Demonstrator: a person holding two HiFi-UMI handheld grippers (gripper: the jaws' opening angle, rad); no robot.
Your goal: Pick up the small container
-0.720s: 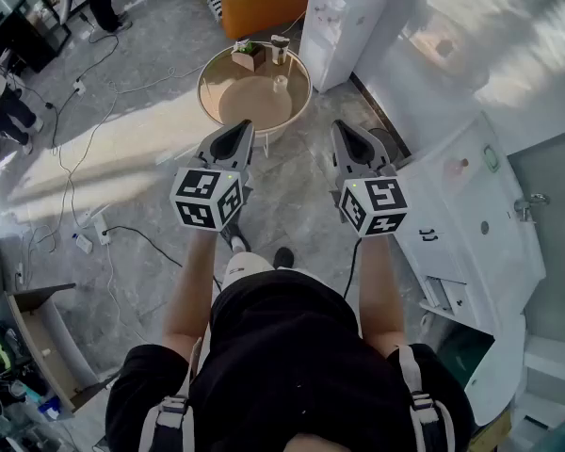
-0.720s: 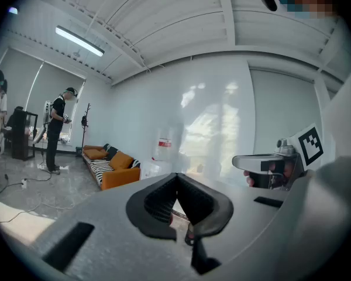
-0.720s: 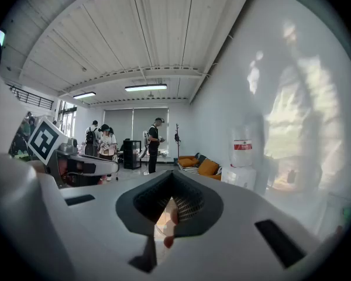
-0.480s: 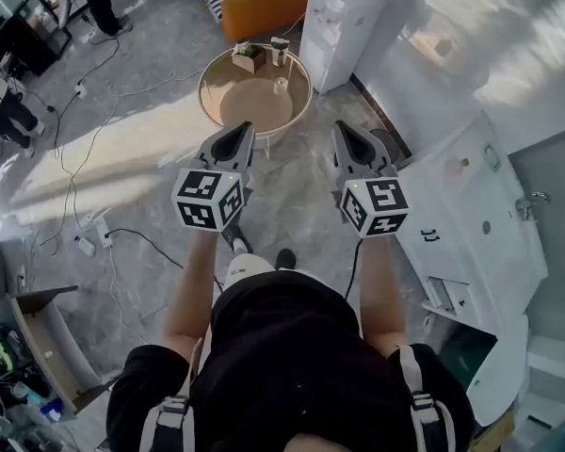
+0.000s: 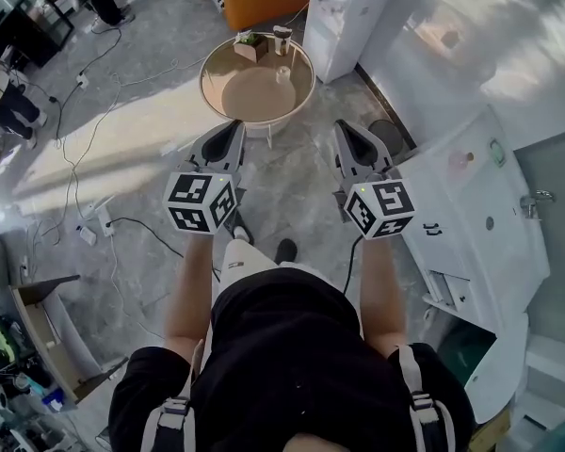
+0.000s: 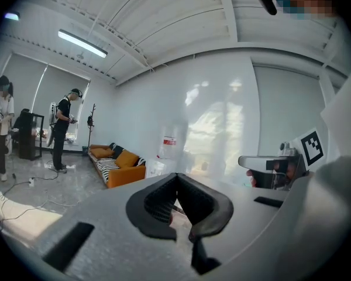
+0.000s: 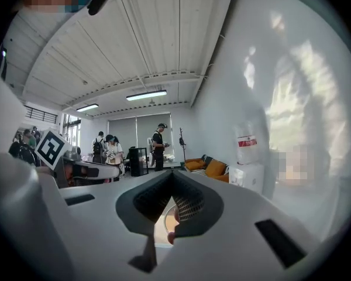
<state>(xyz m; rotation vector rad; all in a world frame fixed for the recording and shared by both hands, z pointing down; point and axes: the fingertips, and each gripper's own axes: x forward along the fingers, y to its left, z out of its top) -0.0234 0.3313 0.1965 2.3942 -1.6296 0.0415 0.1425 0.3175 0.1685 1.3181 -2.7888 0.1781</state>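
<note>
Right gripper view shows the right gripper (image 7: pixel 172 177) shut on nothing, and the left gripper (image 6: pixel 176 179) is likewise closed and empty. The small container (image 5: pixel 283 74) is seen on the round table (image 5: pixel 228 90), well ahead of both. One gripper's jaws should be opened before it is approached, then closed squarely about its sides.

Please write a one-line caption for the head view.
Left gripper and right gripper, both shut and empty, held short of the round table.
</note>
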